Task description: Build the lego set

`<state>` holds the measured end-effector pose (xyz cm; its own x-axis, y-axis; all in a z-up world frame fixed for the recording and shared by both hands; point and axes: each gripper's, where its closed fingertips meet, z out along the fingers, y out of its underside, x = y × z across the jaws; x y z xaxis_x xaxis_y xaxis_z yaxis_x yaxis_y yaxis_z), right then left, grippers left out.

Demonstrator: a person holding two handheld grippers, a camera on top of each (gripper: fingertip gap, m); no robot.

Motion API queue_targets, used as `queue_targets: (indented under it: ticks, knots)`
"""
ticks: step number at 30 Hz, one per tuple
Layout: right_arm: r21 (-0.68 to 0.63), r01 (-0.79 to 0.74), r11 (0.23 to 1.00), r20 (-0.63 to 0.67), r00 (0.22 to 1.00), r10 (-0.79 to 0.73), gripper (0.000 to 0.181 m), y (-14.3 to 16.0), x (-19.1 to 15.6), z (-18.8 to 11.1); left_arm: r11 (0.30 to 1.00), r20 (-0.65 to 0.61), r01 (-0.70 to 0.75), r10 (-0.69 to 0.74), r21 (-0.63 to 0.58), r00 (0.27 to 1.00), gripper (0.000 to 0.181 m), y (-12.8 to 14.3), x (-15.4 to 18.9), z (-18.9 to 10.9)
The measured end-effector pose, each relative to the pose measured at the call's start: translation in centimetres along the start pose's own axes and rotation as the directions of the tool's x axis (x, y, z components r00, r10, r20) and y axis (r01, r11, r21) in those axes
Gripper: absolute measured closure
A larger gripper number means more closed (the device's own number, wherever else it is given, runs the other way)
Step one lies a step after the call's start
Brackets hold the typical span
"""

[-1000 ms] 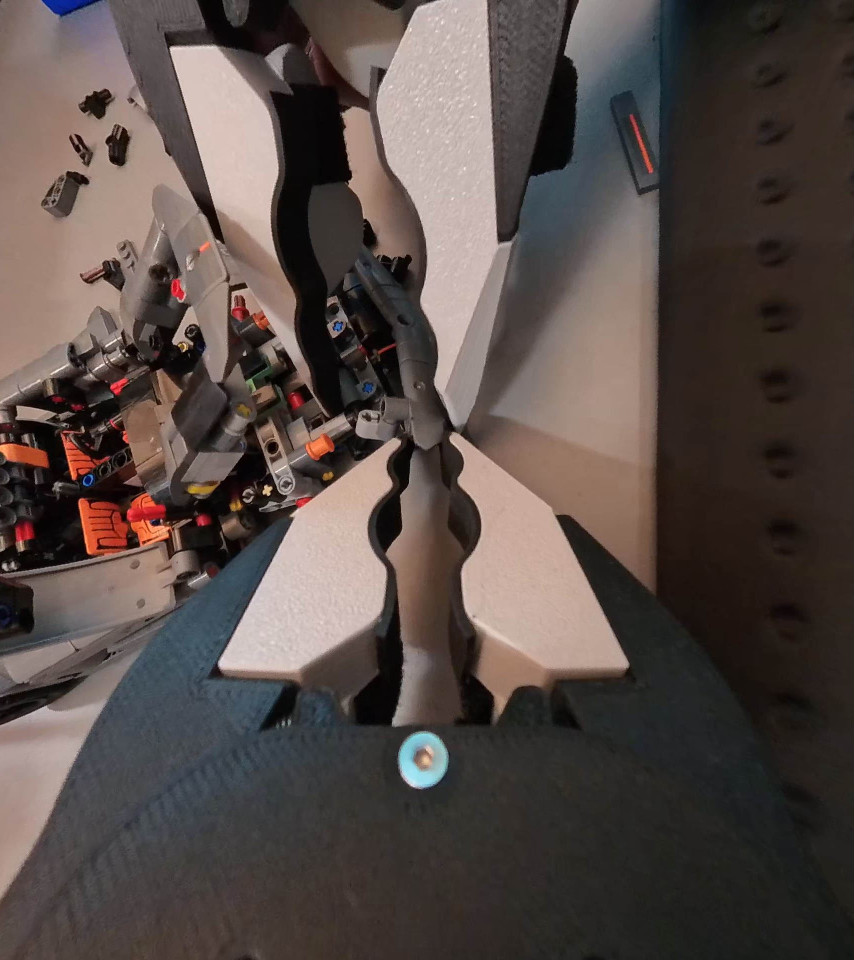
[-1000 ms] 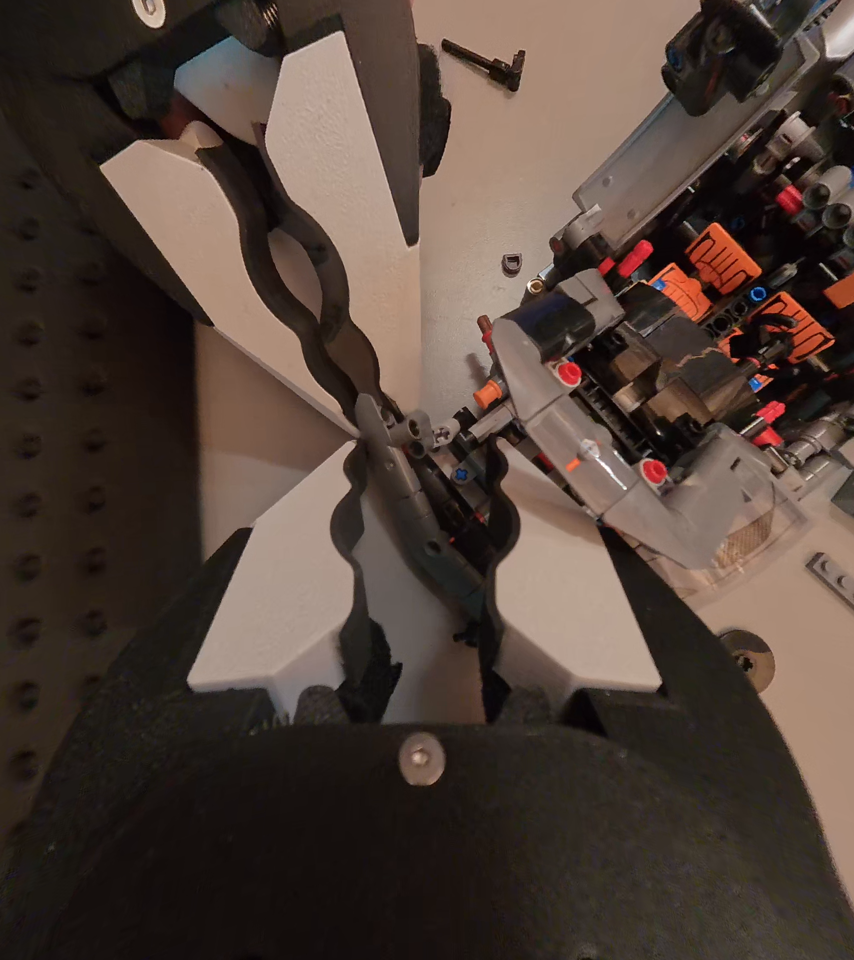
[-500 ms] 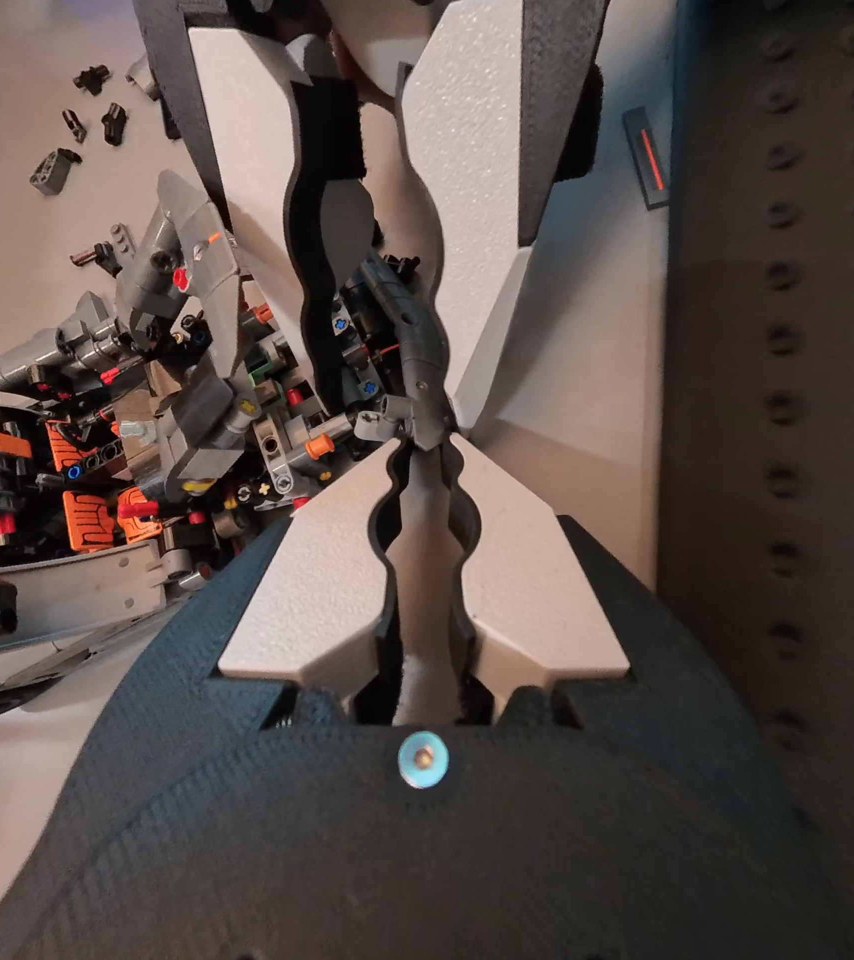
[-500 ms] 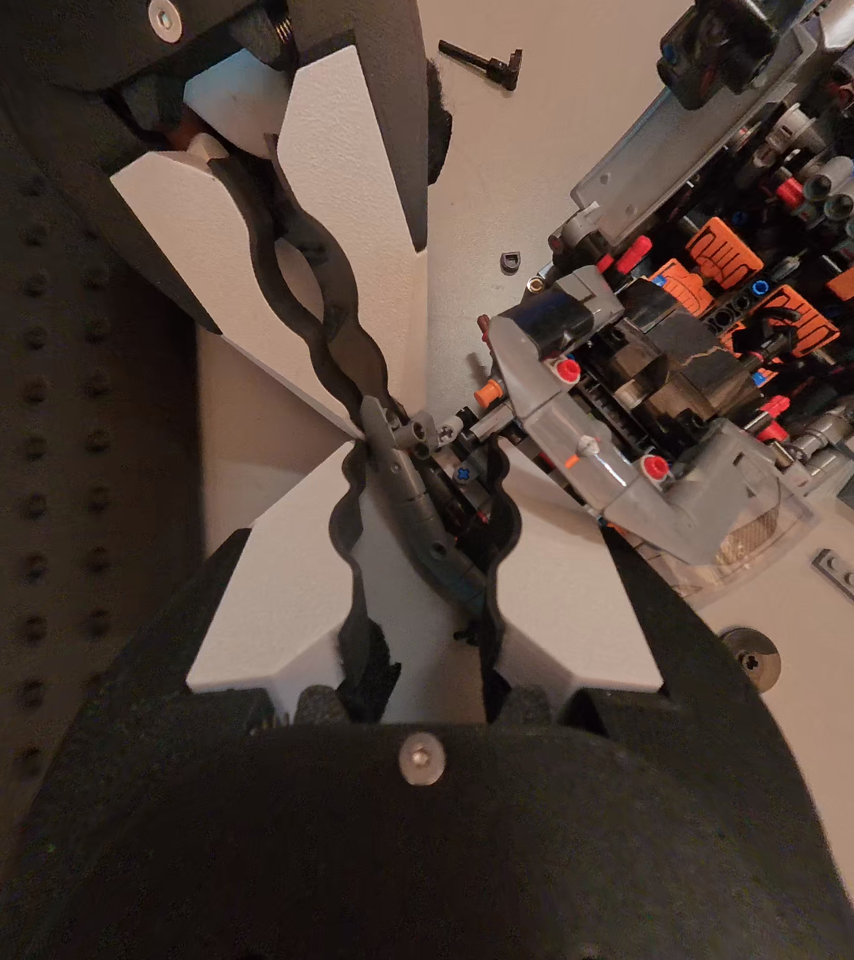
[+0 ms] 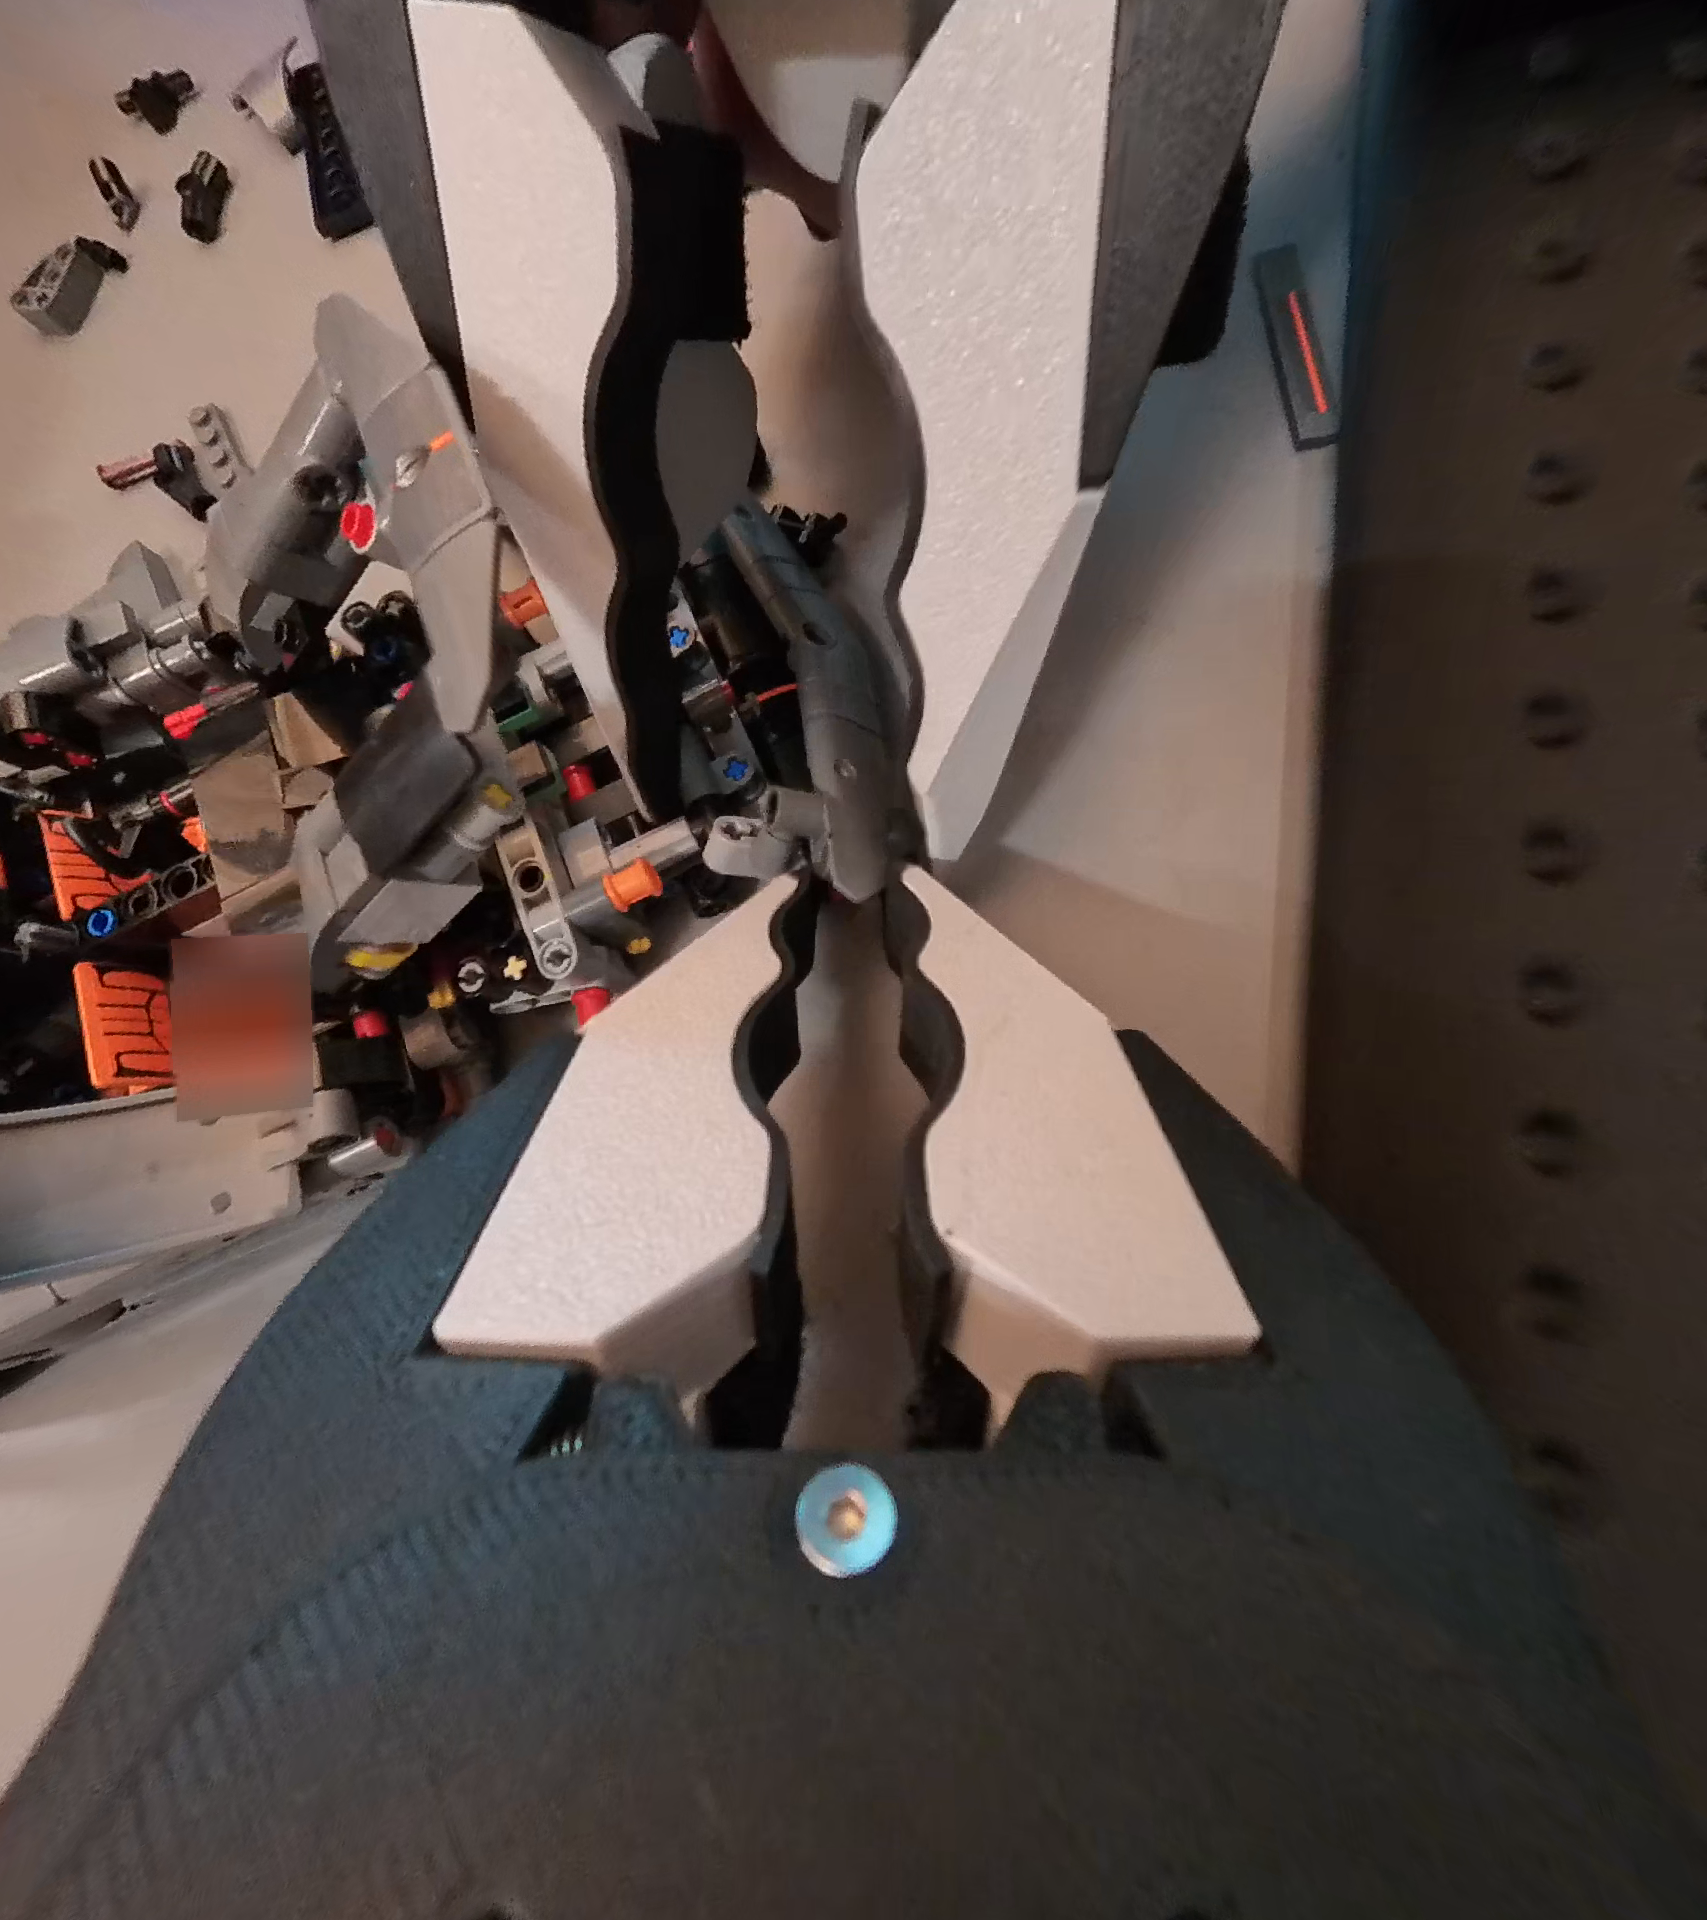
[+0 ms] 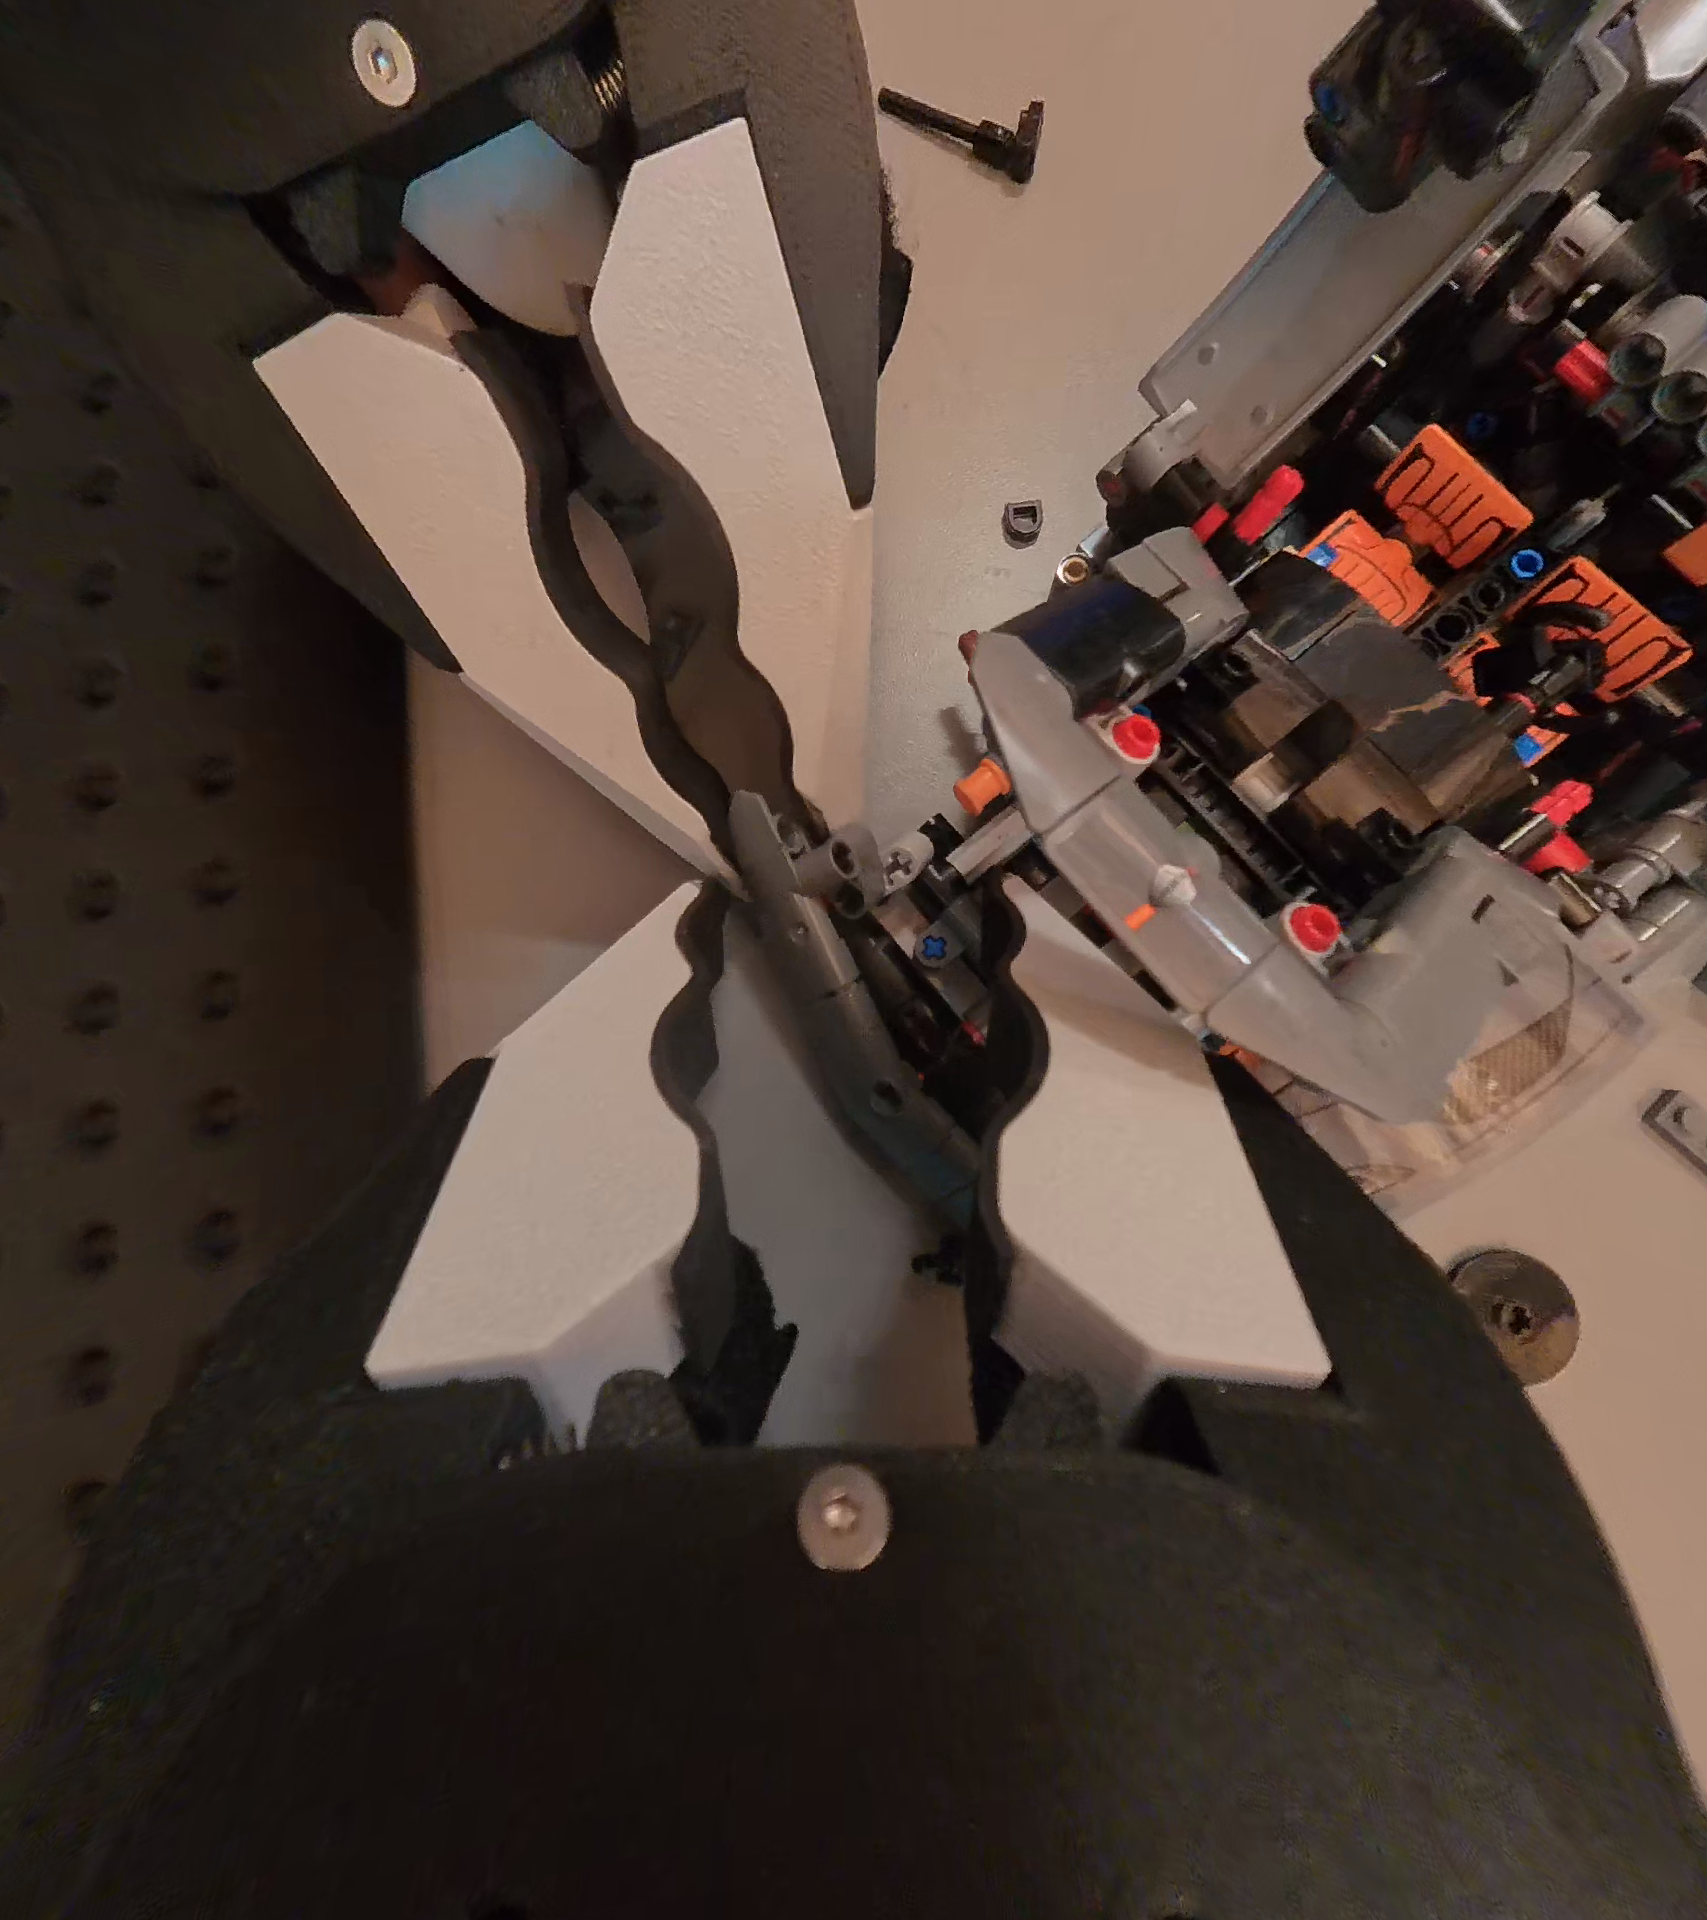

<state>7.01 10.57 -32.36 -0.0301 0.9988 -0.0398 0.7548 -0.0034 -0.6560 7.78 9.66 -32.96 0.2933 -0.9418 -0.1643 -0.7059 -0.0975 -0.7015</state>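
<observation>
The large grey, black and orange brick-built model (image 5: 236,790) runs off the left edge of the left wrist view and off the right edge of the right wrist view (image 6: 1451,727), so its full shape cannot be told. A mosaic patch covers part of its orange panels in the left view. The curved dark grey panel piece (image 6: 828,997) is partly hidden between white gripper fingers (image 6: 537,1195). Whether the fingertips actually touch it cannot be told. Small loose black parts (image 5: 194,187) are too blurred to identify.
</observation>
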Motion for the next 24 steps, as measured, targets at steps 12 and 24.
queue_targets:
  ticks: [12,24]
  knots:
    - [0.112,-0.159,0.981,0.077,0.985,0.151,0.16,-1.3,0.8,-1.5,0.999,-0.026,0.047,-0.048,-0.019,0.999,0.16,0.9,-0.3,-0.5]
    - [0.067,-0.181,0.981,0.017,0.983,0.181,0.168,-0.5,1.7,-0.7,0.989,-0.012,0.138,-0.139,-0.045,0.99,0.153,1.3,-1.3,-0.2]
